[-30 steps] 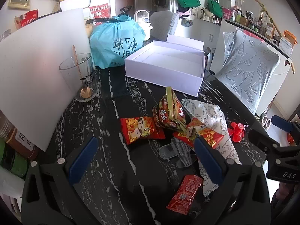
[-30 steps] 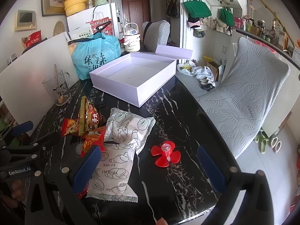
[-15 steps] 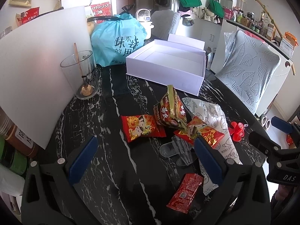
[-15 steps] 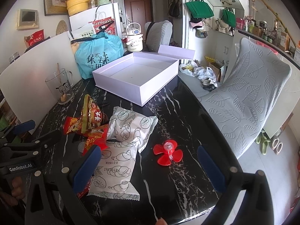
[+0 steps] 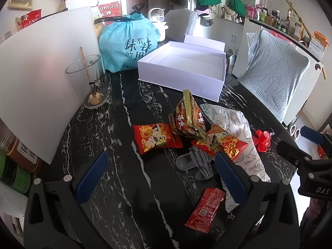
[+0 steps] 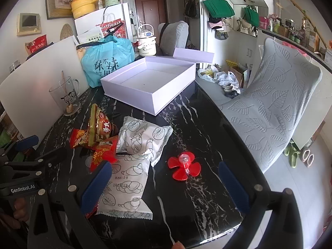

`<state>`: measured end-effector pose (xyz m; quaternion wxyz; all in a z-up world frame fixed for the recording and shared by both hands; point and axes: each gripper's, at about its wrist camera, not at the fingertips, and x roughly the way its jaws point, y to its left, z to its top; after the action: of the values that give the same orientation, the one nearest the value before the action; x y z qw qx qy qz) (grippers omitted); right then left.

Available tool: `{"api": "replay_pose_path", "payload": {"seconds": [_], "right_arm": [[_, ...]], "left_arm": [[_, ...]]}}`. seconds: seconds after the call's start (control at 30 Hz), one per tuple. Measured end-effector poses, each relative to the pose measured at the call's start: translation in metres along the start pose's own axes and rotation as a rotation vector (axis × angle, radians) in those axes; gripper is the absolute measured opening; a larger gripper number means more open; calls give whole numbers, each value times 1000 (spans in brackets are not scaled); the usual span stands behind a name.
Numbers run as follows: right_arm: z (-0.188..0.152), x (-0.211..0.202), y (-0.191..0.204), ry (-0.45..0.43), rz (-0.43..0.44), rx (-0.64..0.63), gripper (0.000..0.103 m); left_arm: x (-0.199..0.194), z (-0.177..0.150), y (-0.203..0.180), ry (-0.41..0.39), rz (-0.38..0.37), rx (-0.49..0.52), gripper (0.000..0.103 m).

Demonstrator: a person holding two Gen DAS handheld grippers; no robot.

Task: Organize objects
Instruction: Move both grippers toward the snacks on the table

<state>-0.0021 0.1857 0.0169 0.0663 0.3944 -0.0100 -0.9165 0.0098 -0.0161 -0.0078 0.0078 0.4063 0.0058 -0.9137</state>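
Black marble table (image 6: pixel 207 124), white box (image 6: pixel 153 83) empty at the far edge. My right gripper (image 6: pixel 164 188) hung spread wide, holding nothing; red flower hook (image 6: pixel 184 165) lay dead ahead, just beyond the fingertips (round, no real long axis). Left gripper (image 5: pixel 159 176) also agape, facing the snack packets (image 5: pixel 155 138), farther from the hook.

Snack packets (image 5: pixel 187 122) on table (image 5: pixel 116 145), before open box (image 5: pixel 182 70).

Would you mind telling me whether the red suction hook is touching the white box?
Apart. The right wrist view shows bare black table between the red suction hook and the white box.
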Motion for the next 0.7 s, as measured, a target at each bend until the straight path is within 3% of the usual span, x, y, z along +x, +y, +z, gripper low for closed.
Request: {"api": "replay_pose_path", "payload": {"seconds": [0.7], "right_arm": [[-6,-4,3,2,20,-18,103]], "left_arm": [[-7,-3,-7,10,-3,19,103]]}}
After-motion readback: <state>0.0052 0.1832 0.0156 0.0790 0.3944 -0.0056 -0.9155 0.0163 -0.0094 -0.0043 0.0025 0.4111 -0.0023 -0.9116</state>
